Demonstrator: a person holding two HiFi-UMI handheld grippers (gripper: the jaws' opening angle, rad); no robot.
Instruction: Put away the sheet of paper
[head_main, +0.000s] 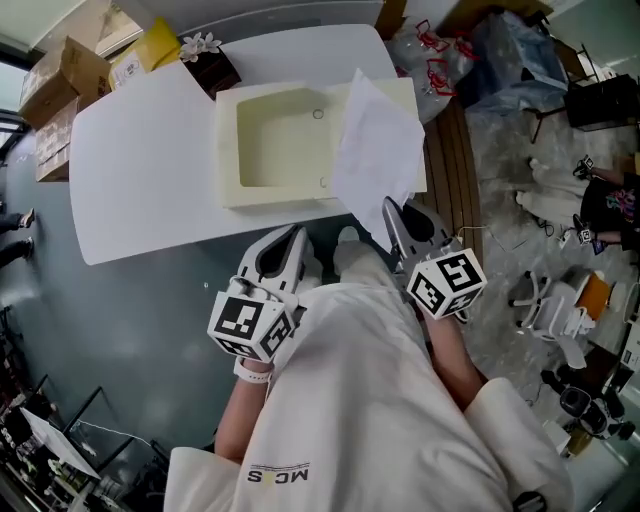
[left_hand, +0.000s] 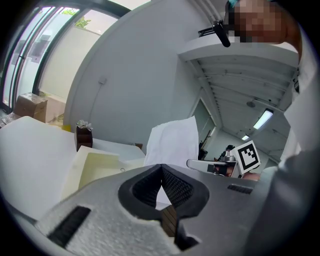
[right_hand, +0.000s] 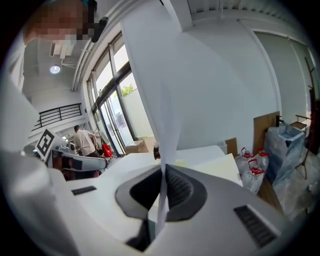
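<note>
Your right gripper (head_main: 392, 212) has its jaws clamped tight on the lower edge of the sheet of paper (head_main: 375, 150), which stands up over the right rim of the cream tray (head_main: 228, 150). Your left gripper (head_main: 293, 240) is closed on nothing, near the tray's front wall, your side of it.

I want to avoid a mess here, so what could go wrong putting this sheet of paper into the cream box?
The right gripper pinches the sheet of paper by one edge only, so it may flop or crease on the way in. The sheet hangs over the cream box's right rim; released here, it could land outside. The left gripper is shut and clear of the sheet, giving no support.
</note>
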